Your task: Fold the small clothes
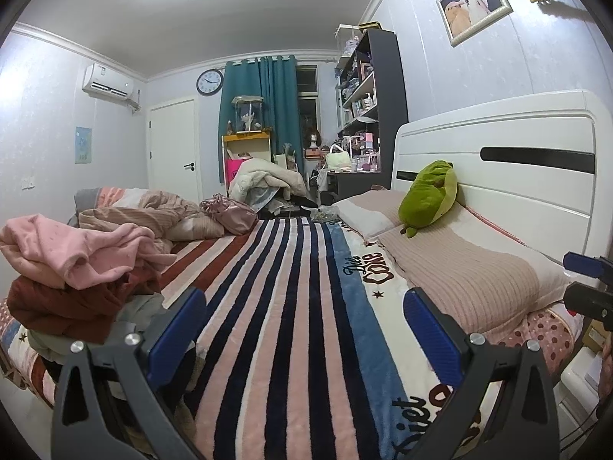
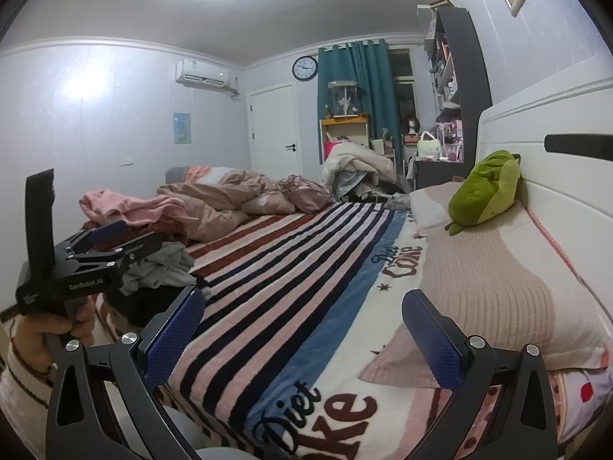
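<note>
Left wrist view first: at our far left sits the pile of clothes (image 1: 76,268), a pink top (image 1: 76,245) crumpled over a dark red garment (image 1: 65,303) with something grey (image 1: 134,314) underneath, all heaped at the left edge of the bed. Our left gripper (image 1: 304,329) hovers above the striped blanket (image 1: 291,306), fingers spread wide and holding nothing. Further right lie the ribbed pillow (image 1: 471,276) and a green plush toy (image 1: 429,195) against the white headboard (image 1: 517,153).

From the right wrist view, the pile (image 2: 134,211) again lies left, with the left gripper (image 2: 111,241) seen from the side just in front of it, gripped by our hand (image 2: 49,329). Our right gripper (image 2: 302,329) is likewise wide apart and empty, over the blanket's striped middle (image 2: 287,268).

We judge nothing is folded yet: this looks like the very start, before the first garment is picked. Next we would need to swing left to the pile, pinch one small garment at an edge, likely the pink top on top, and drag it onto the flat striped area to spread it.
</note>
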Demonstrator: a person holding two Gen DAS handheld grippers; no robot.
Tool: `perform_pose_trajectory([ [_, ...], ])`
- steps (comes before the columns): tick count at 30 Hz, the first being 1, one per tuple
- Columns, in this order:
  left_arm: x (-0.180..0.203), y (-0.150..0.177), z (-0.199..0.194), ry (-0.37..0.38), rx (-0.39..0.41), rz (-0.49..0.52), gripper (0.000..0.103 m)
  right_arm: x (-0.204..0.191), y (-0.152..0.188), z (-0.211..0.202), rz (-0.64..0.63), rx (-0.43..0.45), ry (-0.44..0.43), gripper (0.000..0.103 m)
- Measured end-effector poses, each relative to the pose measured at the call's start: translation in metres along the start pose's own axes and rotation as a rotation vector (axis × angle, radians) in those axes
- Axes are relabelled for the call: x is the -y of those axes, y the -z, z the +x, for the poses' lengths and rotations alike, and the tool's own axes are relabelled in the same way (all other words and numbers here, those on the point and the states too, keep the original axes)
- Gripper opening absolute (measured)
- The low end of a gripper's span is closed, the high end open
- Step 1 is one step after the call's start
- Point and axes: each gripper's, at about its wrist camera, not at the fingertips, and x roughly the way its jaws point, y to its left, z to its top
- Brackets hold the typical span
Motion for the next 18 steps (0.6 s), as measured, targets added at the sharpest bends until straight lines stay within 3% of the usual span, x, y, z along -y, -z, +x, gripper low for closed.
perform_pose_trajectory([
  [18, -0.0018, 0.0033, 0.0024, 0.008, -0.01, -0.01, 0.102, 0.0, 0.0006, -0.0007, 0.004, 0.001, 0.0, 0.103],
])
